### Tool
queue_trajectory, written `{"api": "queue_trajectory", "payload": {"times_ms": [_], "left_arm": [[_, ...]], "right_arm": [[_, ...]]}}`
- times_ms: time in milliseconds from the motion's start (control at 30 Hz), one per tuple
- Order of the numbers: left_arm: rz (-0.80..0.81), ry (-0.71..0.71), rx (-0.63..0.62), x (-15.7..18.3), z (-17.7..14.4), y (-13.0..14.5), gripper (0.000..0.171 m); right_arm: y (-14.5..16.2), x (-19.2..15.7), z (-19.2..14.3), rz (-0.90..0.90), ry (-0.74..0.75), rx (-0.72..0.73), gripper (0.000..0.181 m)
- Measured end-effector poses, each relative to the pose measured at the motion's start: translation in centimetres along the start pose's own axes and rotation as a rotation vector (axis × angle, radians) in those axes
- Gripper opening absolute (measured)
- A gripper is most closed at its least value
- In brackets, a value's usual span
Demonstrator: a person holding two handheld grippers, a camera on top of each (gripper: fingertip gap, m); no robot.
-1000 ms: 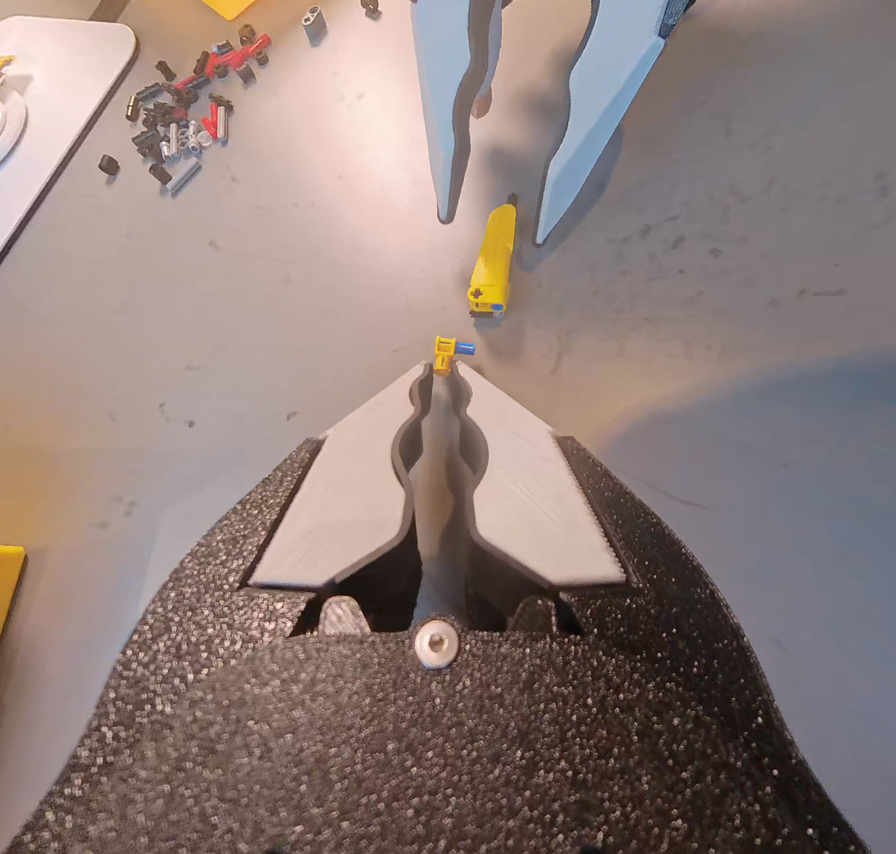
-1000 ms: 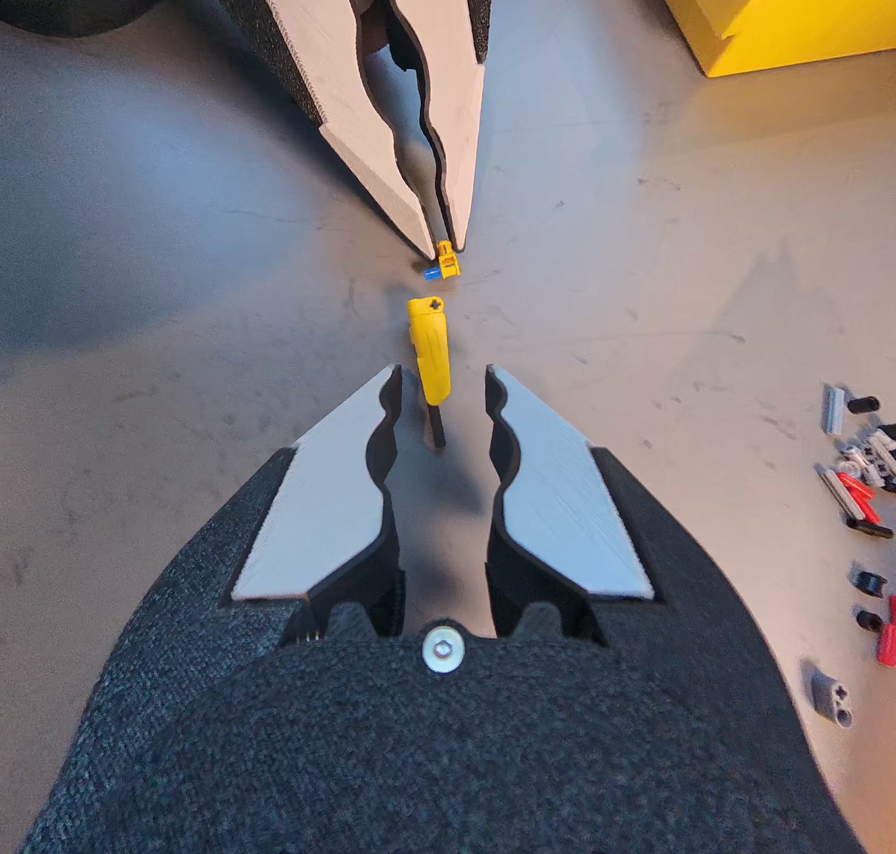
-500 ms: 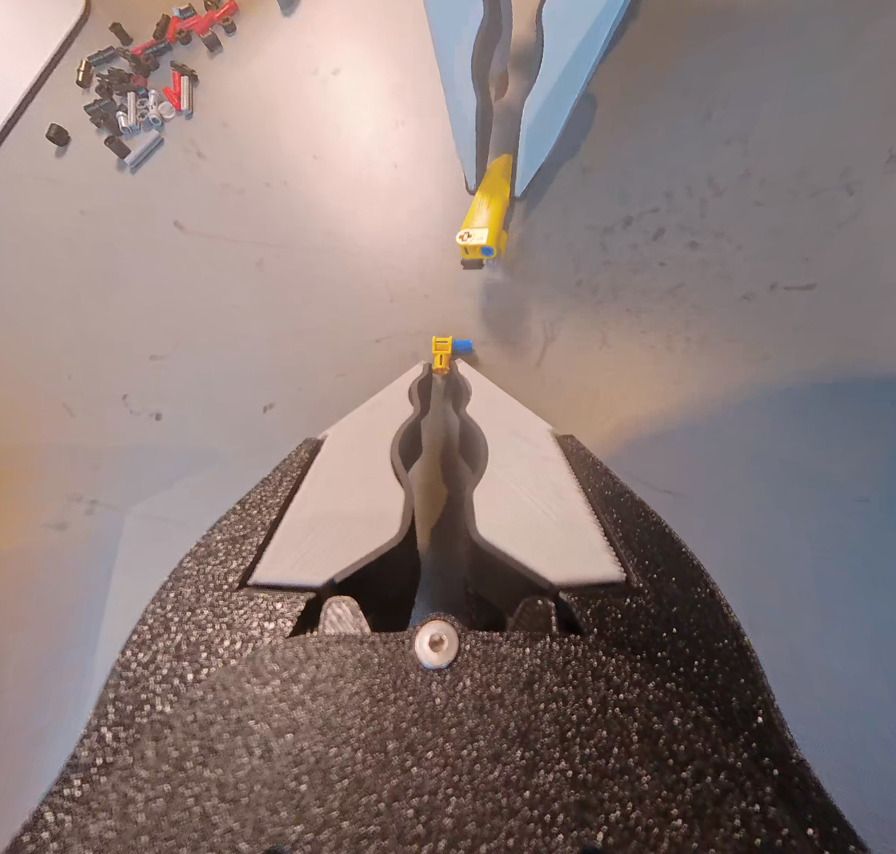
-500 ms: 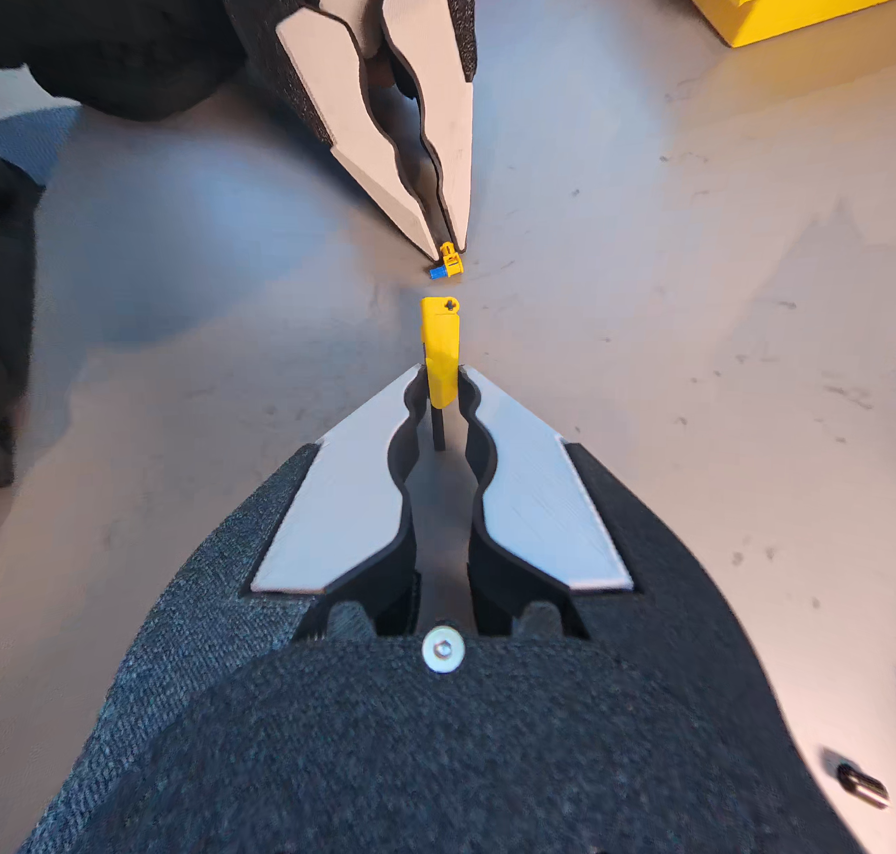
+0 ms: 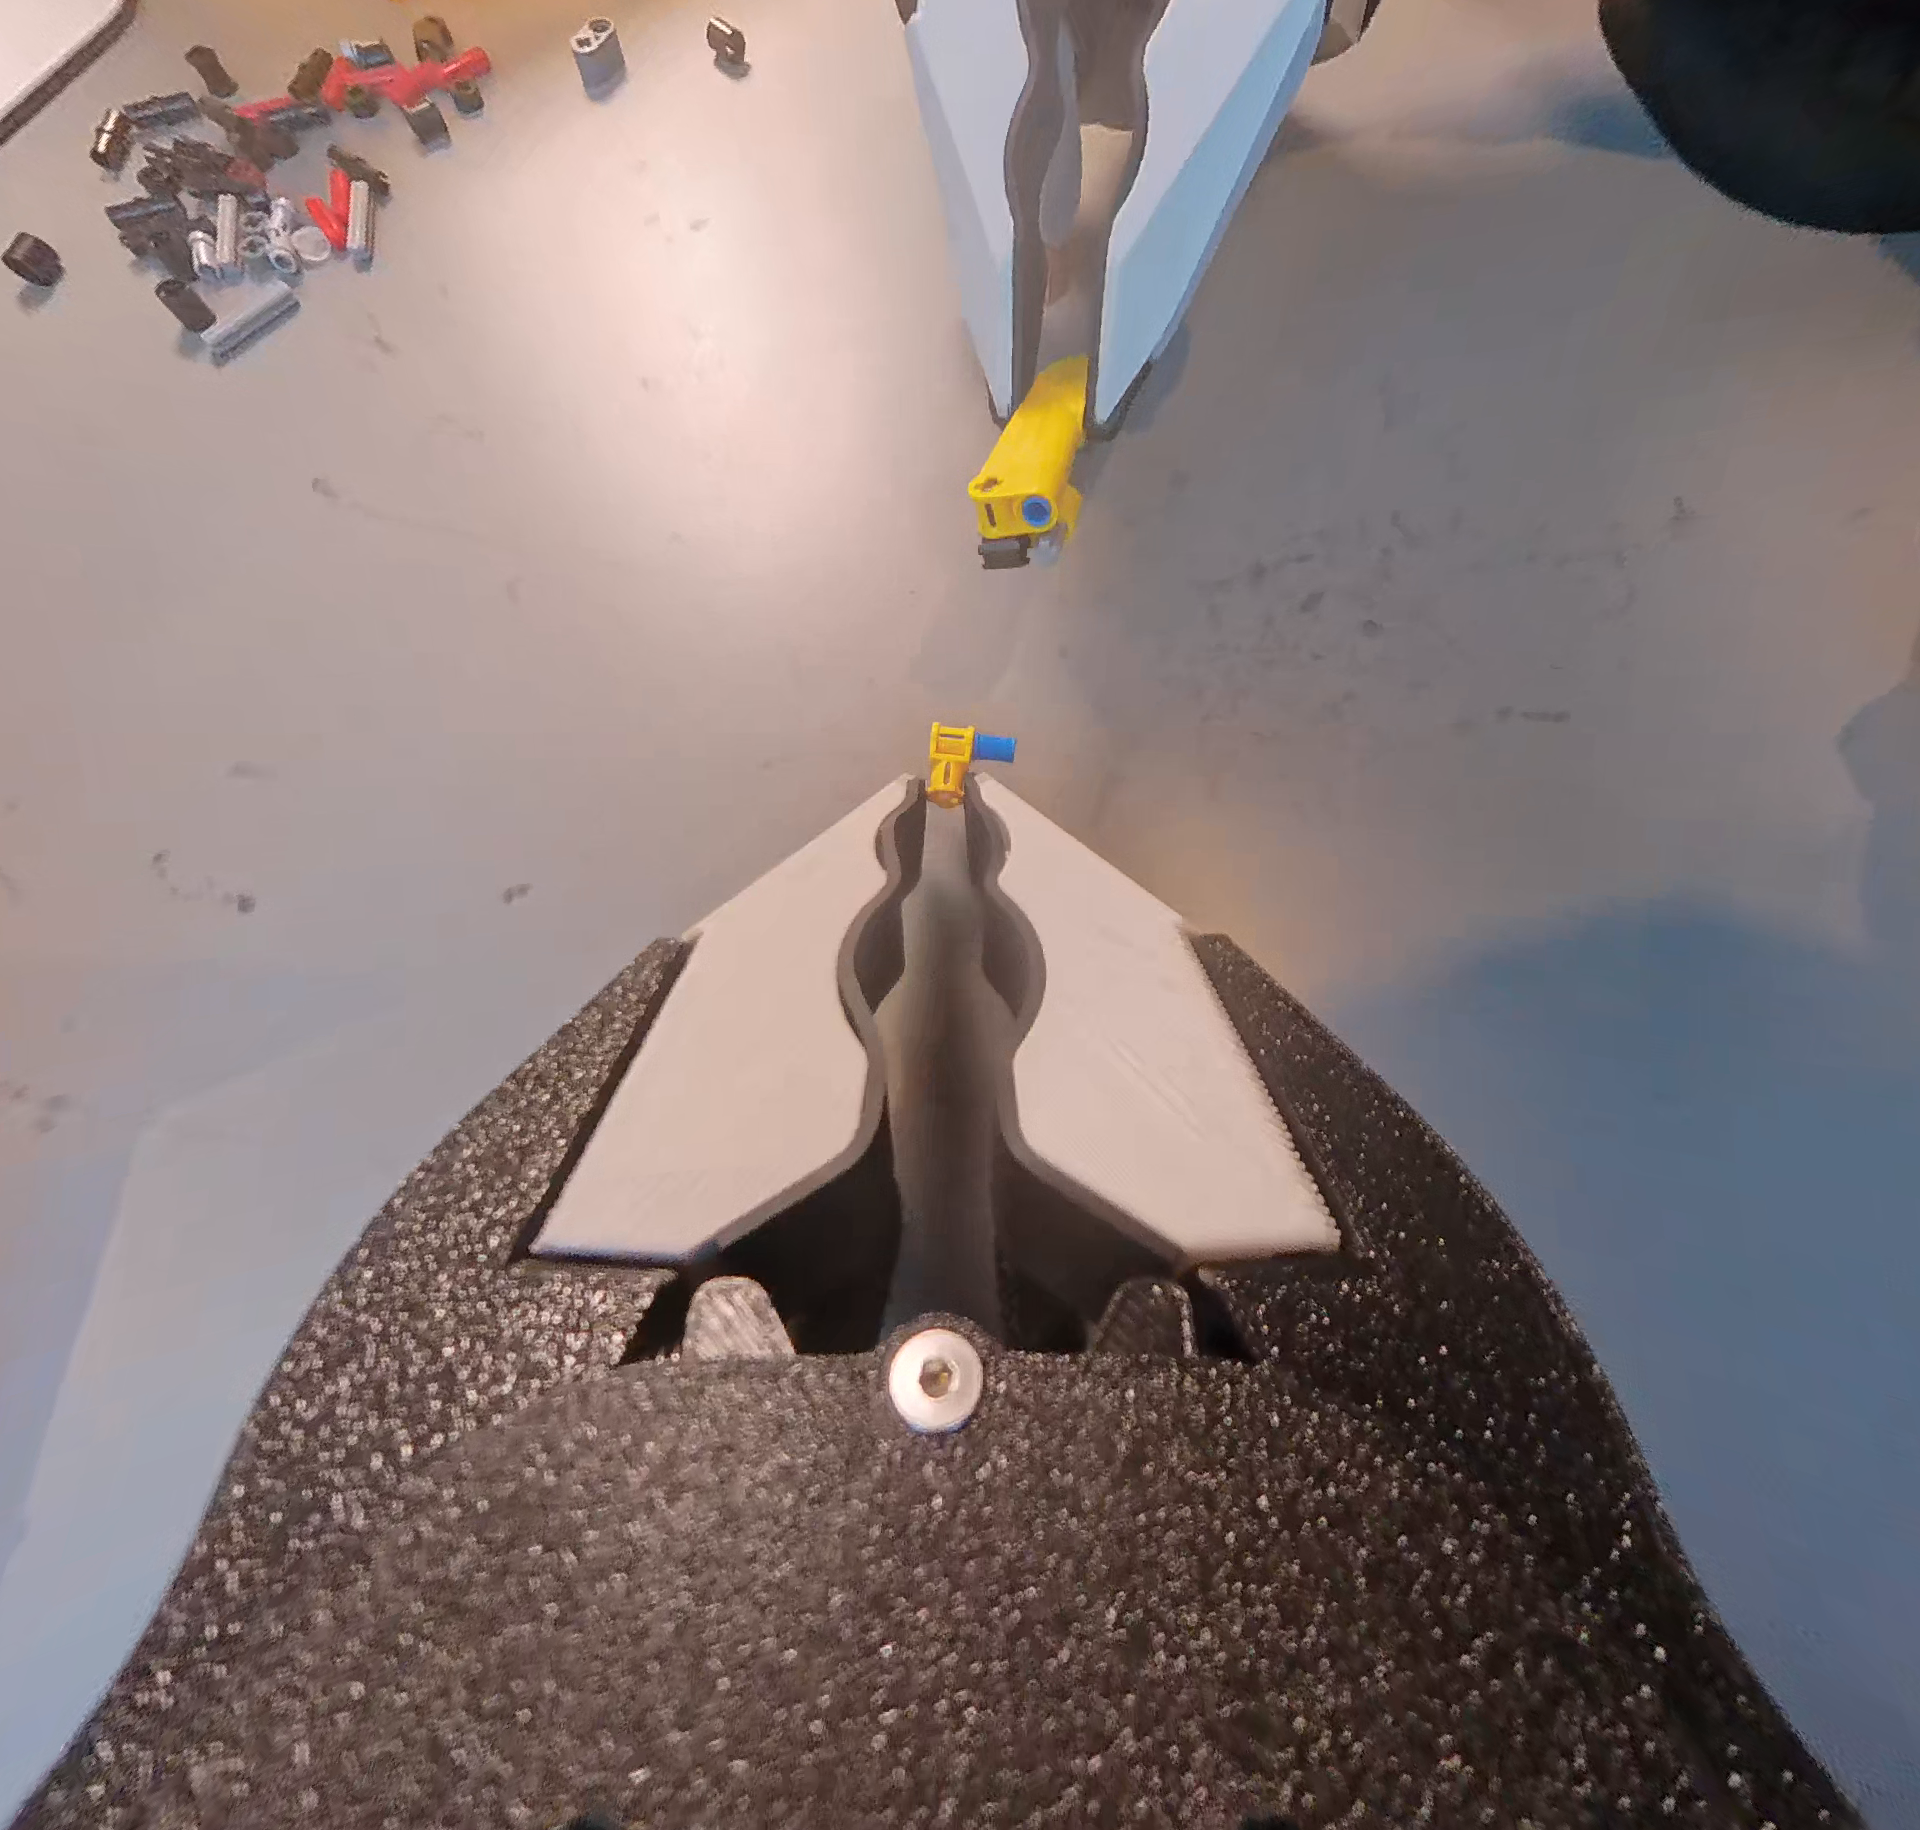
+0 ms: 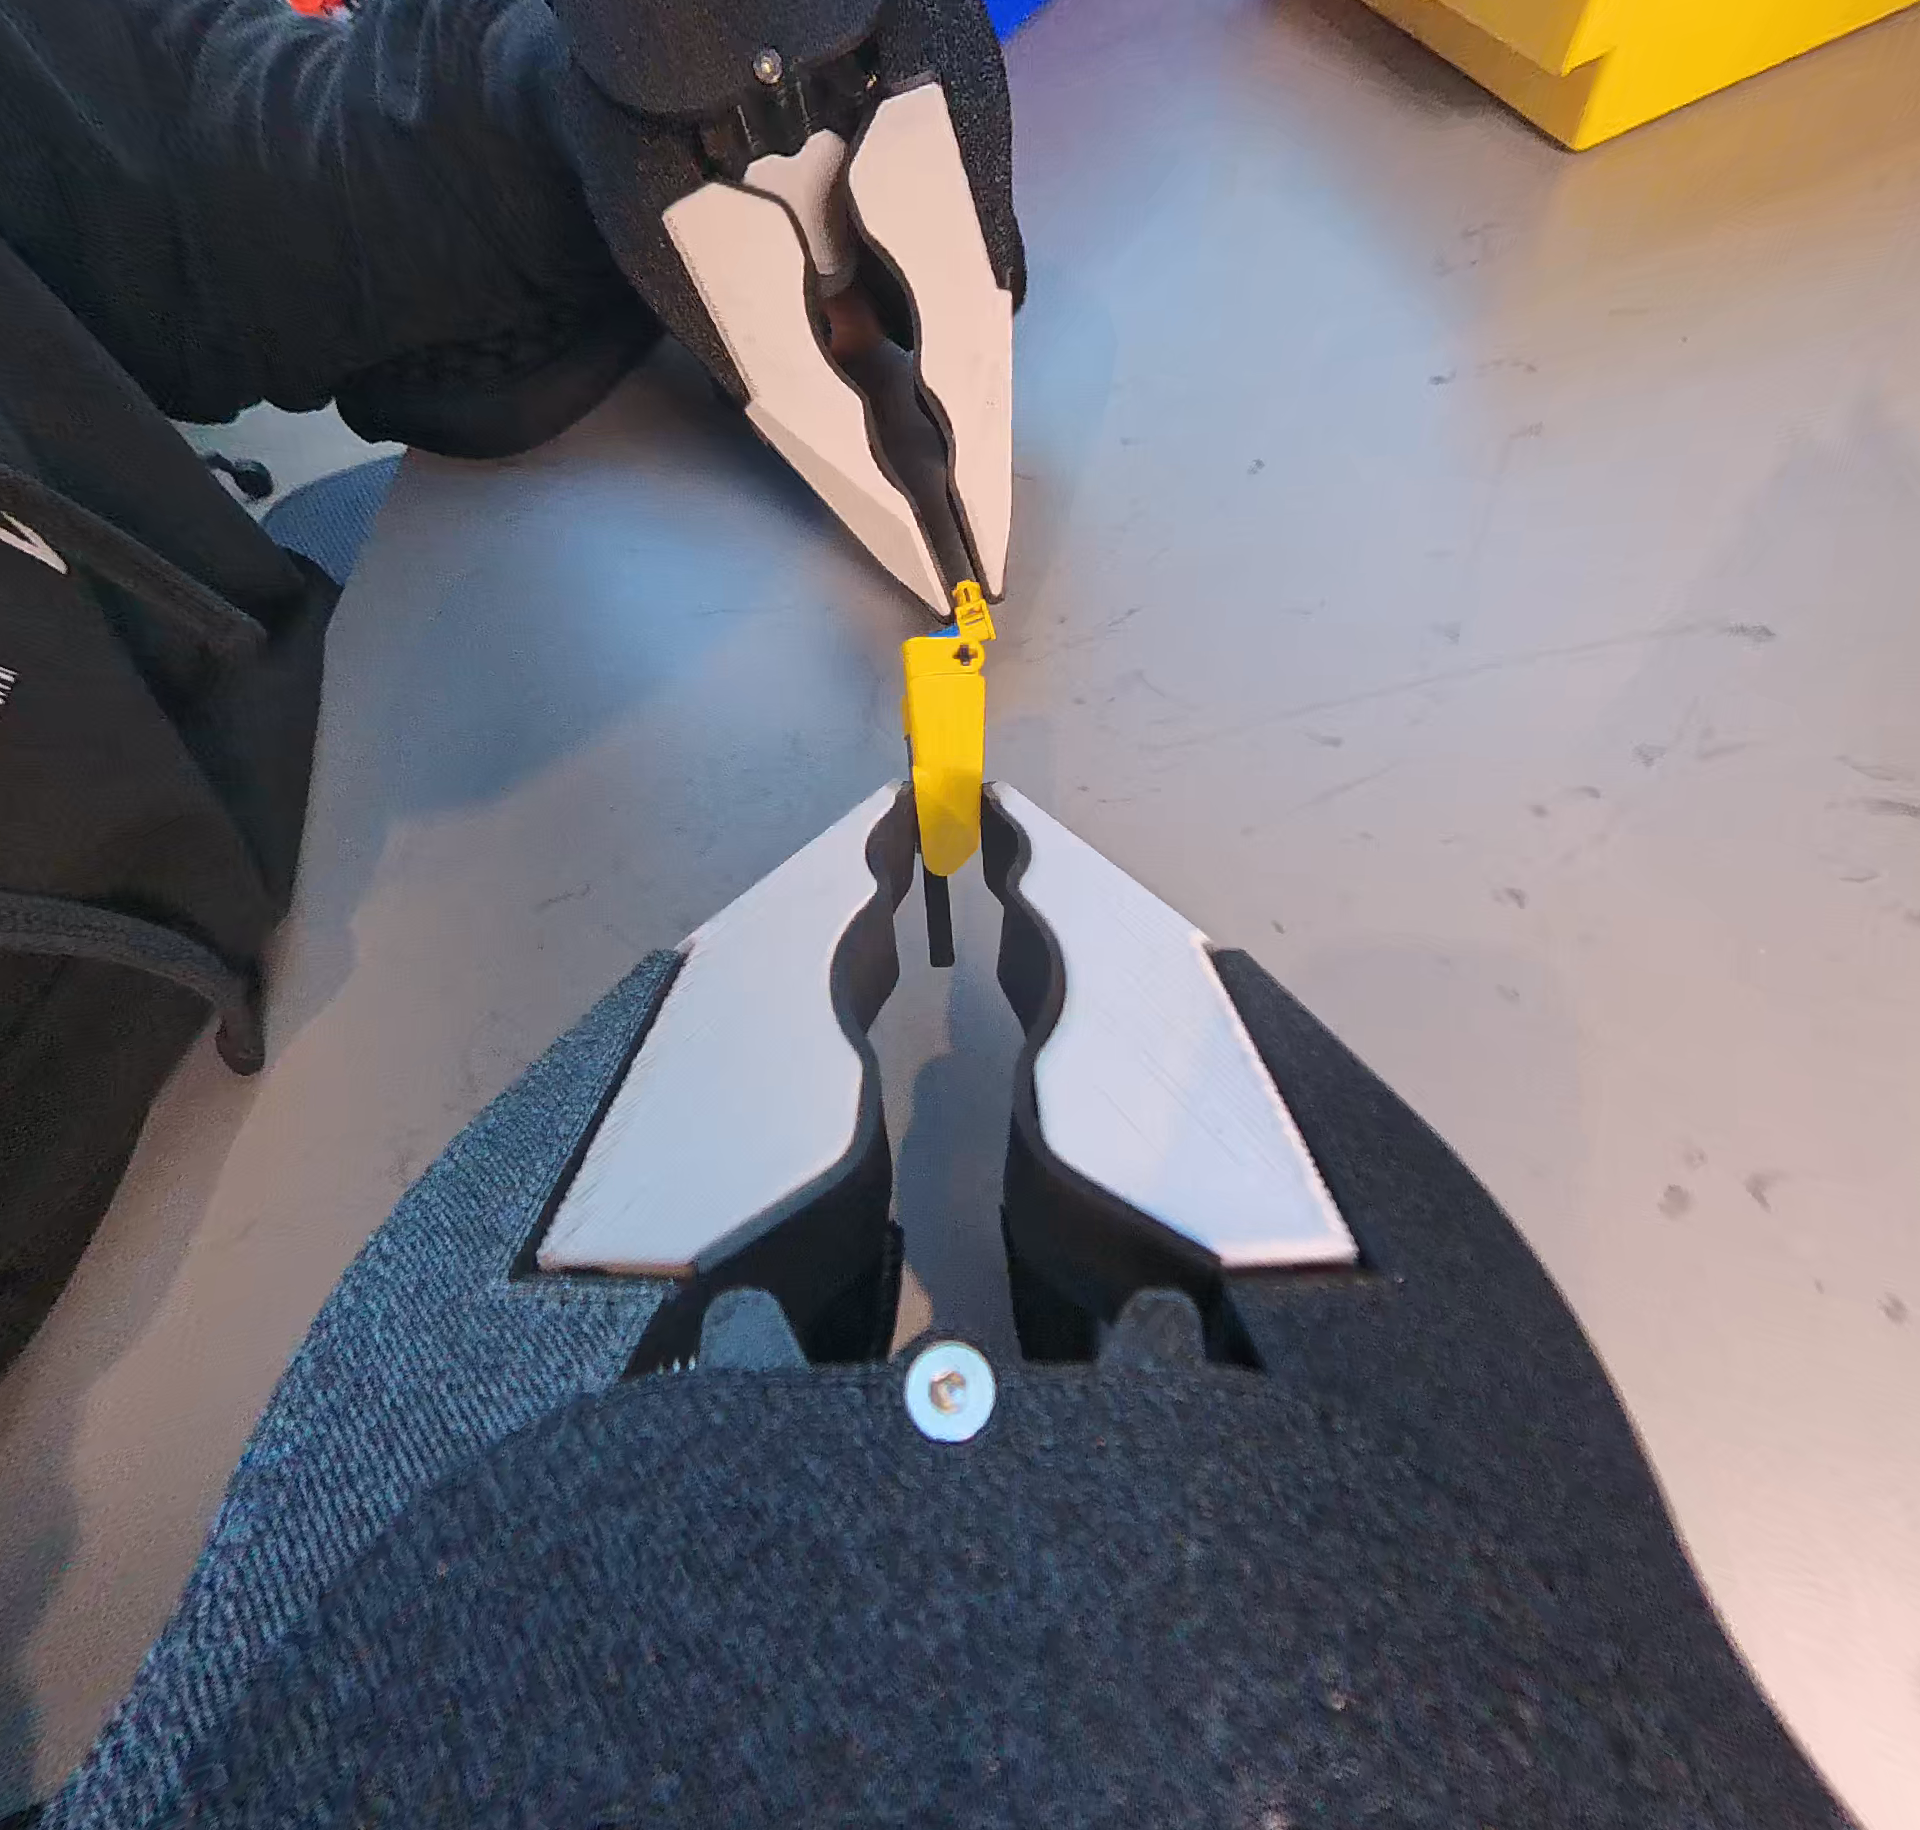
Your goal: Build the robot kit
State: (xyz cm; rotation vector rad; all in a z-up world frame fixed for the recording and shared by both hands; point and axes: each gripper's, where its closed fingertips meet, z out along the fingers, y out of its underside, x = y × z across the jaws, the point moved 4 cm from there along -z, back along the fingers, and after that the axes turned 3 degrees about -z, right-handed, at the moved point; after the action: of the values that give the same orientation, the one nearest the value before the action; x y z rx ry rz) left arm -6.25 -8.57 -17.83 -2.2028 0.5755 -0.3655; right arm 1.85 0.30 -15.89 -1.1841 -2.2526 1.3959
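Our left gripper [image 5: 948, 793] has its jaws pressed tight on a tiny yellow plastic connector with a blue pin [image 5: 961, 757]. Our right gripper [image 6: 948, 793] pinches a long yellow plastic block with a thin black rod [image 6: 943, 731], lifted off the smooth grey table [image 6: 1455, 637]. The two pieces sit tip to tip, nearly touching. Loose black, red and grey small parts [image 5: 239, 191] lie far off, near a yellow box [image 6: 1621, 4].

Scuffed grey tabletop [image 5: 520, 554] bearing a scattered pile of small black, red and silver plastic pieces [image 5: 239, 191] and a yellow plastic box [image 6: 1621, 4].
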Motion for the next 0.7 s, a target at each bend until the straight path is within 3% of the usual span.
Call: {"api": "queue_trajectory", "payload": {"times_ms": [367,700], "left_arm": [[0.076,-0.035,-0.067,0.2,0.4,0.7,0.006],[0.007,0.041,0.067,0.7,-0.4,-1.0,0.006]], "right_arm": [[1.1,0.6,0.7,-0.125,0.142,-0.164,0.012],[1.4,0.3,1.1,-0.221,0.186,-0.225,0.012]]}}
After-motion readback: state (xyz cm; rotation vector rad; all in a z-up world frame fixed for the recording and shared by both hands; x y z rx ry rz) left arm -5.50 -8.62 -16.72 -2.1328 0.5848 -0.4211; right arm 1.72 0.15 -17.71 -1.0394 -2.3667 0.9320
